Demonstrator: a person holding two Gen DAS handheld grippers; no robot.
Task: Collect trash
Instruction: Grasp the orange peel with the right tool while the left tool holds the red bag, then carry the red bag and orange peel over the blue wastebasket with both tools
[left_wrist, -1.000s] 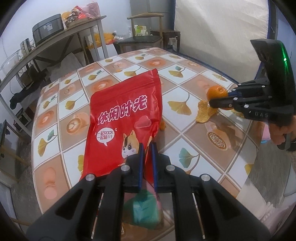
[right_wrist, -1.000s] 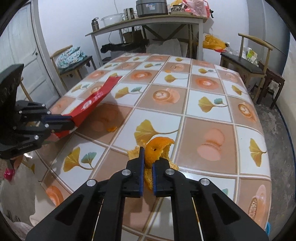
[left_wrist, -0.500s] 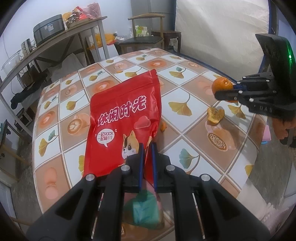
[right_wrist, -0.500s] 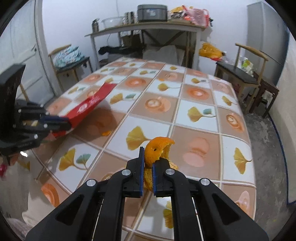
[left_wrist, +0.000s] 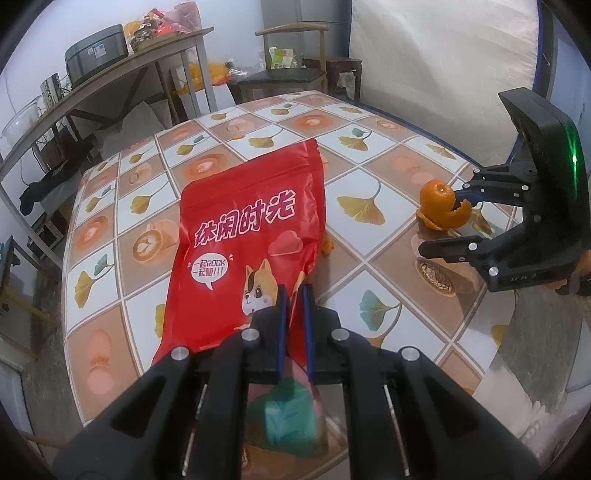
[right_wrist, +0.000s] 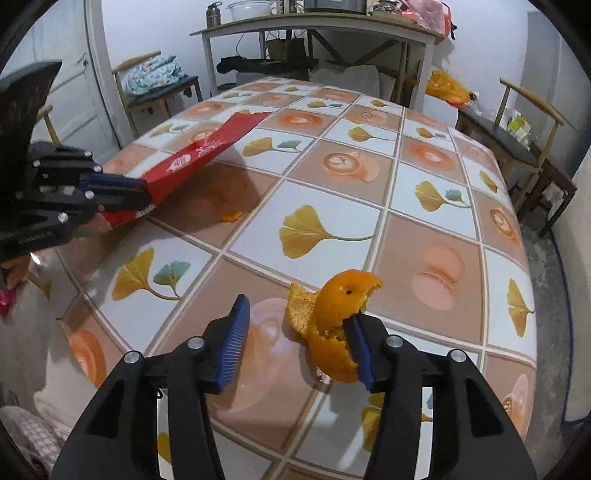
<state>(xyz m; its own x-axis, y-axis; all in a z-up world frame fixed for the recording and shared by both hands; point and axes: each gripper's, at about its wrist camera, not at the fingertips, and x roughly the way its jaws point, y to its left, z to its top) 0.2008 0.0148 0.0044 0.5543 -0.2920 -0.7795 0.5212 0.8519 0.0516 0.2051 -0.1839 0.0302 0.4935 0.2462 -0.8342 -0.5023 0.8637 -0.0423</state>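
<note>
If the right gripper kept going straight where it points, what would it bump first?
Probably the patterned tabletop: the right gripper points down at it, jaws opening. The curled orange peel leans against one finger.

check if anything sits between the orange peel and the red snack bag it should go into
Nothing visible does: only bare tiled tablecloth lies between the curled orange peel and the red foil snack bag, apart from one tiny peel scrap near the bag.

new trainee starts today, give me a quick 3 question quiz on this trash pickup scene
1. True or false: the left hand-held gripper is shut on the red snack bag.
2. What lies between the right hand-held gripper's opening jaws? A) orange peel B) bottle cap C) tissue
3. What small scrap lies on the table near the bag?

Key: 1 true. 2 A, orange peel, against one pad only. 3 a small peel bit.
</note>
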